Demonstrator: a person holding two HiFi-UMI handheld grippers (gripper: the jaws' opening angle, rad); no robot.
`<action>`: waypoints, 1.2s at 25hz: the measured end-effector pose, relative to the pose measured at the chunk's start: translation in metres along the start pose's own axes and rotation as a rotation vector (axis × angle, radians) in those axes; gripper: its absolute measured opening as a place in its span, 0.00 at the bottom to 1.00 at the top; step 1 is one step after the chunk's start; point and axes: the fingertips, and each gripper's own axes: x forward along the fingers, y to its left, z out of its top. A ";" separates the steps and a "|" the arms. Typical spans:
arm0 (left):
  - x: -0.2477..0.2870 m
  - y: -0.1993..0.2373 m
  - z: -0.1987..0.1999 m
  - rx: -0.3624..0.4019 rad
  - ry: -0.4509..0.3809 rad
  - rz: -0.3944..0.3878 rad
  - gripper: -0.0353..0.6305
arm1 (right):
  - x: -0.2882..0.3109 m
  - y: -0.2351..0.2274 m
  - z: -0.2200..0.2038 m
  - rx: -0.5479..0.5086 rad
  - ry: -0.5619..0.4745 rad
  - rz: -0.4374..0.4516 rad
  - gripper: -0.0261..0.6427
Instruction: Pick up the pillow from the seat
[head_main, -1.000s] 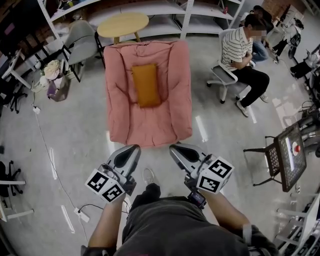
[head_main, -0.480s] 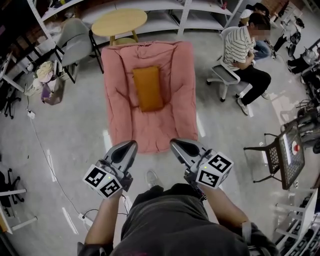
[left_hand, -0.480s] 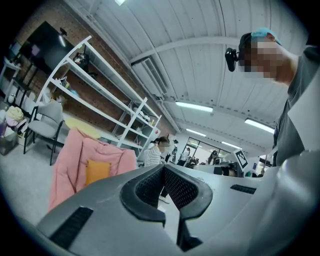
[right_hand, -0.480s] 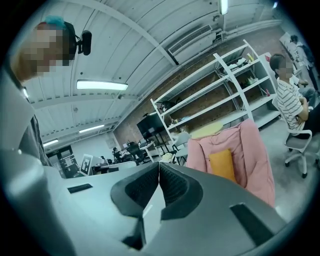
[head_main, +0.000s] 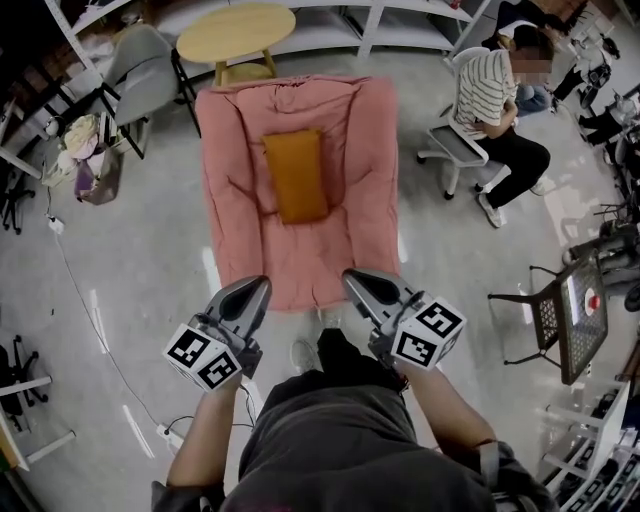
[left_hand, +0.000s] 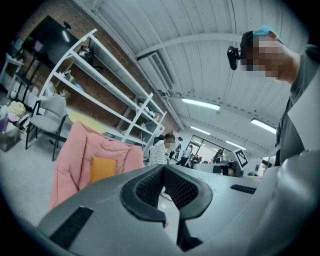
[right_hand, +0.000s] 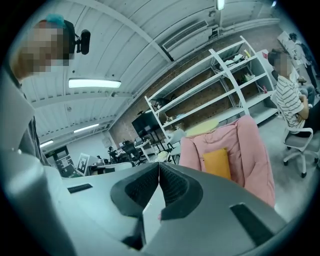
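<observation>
Both tools closed: my left gripper (head_main: 258, 286) and my right gripper (head_main: 352, 278) have their jaws pressed together with nothing between them. I hold them side by side, pointing forward, tips near the front edge of the pink padded lounge seat (head_main: 228, 205). The orange rectangular fabric pillow (head_main: 296, 175) lies lengthwise in the middle of that seat, well apart from both grippers. Beyond the seat stands a round pale wooden table (head_main: 235, 30). Off to the right, a person in a striped shirt (head_main: 487, 90) sits on an office chair.
</observation>
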 end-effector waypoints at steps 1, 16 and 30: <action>0.006 0.005 0.000 -0.004 0.006 0.007 0.07 | 0.005 -0.008 0.002 0.002 0.003 0.001 0.06; 0.139 0.130 -0.015 -0.064 0.078 0.138 0.07 | 0.118 -0.169 0.019 0.057 0.093 0.060 0.06; 0.229 0.269 -0.100 -0.097 0.154 0.220 0.07 | 0.209 -0.319 -0.064 0.088 0.176 0.039 0.06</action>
